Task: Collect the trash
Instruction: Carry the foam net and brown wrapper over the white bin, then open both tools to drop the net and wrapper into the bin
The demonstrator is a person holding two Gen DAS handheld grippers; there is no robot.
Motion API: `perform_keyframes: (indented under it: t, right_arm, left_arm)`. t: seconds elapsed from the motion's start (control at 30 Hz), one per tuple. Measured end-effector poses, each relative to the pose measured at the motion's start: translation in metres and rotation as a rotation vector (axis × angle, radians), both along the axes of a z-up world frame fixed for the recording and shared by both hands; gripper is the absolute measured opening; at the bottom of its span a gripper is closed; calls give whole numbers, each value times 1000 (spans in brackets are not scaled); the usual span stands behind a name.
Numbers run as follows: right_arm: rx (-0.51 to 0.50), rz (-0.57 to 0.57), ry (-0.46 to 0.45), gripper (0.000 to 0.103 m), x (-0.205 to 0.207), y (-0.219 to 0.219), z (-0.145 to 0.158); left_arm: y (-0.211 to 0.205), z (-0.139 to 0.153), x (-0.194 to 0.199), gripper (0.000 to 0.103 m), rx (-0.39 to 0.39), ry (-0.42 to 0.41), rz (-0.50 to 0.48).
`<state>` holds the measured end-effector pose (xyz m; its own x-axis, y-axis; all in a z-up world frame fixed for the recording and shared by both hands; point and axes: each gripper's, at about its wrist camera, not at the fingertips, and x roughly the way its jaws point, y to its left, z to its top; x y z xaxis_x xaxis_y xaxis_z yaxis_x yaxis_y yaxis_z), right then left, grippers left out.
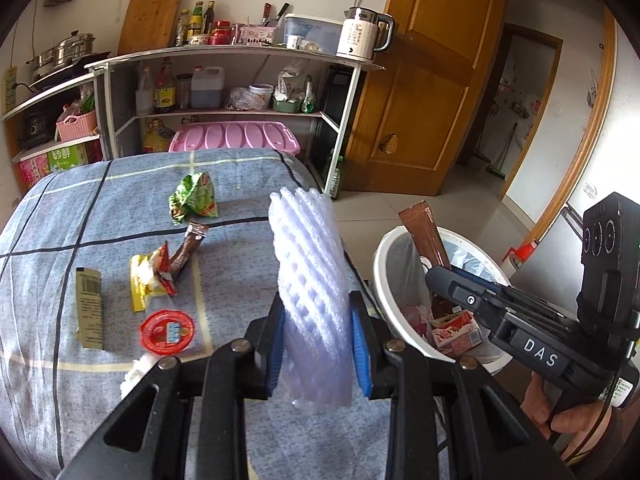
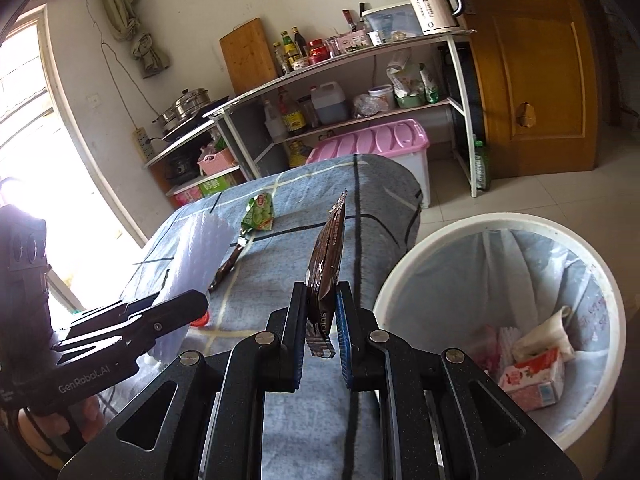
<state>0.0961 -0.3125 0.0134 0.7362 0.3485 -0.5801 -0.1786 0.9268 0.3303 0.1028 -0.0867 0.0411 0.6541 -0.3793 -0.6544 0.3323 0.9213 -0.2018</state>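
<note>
My left gripper is shut on a white foam net sleeve and holds it upright above the right edge of the blue checked table. My right gripper is shut on a brown snack wrapper, held upright beside the white trash bin; in the left wrist view that wrapper stands over the bin. On the table lie a green wrapper, a brown stick wrapper, a yellow and red wrapper, an olive packet and a red round lid.
The bin has a clear liner and holds a pink carton and crumpled paper. Behind the table stand a white shelf unit with bottles and a kettle, a pink-lidded box and a wooden door.
</note>
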Motion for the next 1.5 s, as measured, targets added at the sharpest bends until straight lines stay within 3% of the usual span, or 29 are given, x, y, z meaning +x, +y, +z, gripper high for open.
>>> perform_keyframes:
  t: [0.5,0.77,1.03,1.23,1.33,1.5]
  right_arm:
    - [-15,-180,46,15,-23,-94,-13]
    - [-42,-236,103,15,-26,-119,-28]
    - [-72,-257,143,15,-20,-129,-41]
    - [-72,-260,161,15,-21,-128,-45]
    - [-68,-264,158,16,-21,-127,-45]
    - [-66,-269,149,25,-23,-126,-41]
  left_arm:
    - [-101,-14,-3,31,29,31,-173]
    - [-136,-28,-2,31,51,68,-223]
    - [-148,-41,1,33,67,107,-229]
    - [-145,-41,2,51,66,109,-211]
    - [-140,-40,2,53,57,113,-205]
    - [-131,-38,1,56,48,111,-195]
